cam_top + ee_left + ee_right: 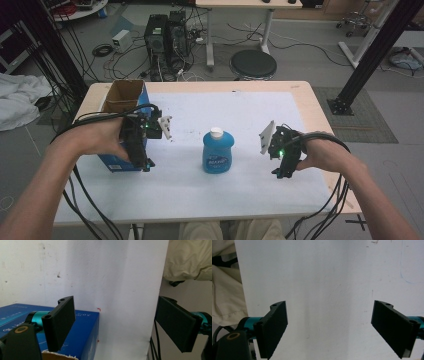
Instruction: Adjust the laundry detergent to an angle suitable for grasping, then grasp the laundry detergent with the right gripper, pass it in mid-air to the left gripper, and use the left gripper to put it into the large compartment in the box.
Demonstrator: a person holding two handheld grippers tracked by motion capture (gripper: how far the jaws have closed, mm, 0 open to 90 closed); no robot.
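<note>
Counter: wooden counter (320,107) under a white sheet (240,107), with bare wood showing along the far and right edges.
Left claw: left claw (147,162) gapes wide, holding nothing, jaws pointing down at the sheet; just beside the box.
Right claw: right claw (282,172) also wide and unladen, over bare sheet near the right edge.
Bottle: blue bottle (217,151) with white cap stands upright mid-sheet, between the claws, apart from both.
Box: open blue box (125,100) on the left edge, touching the left hand (102,137).
Room: clear sheet all round the bottle.
</note>
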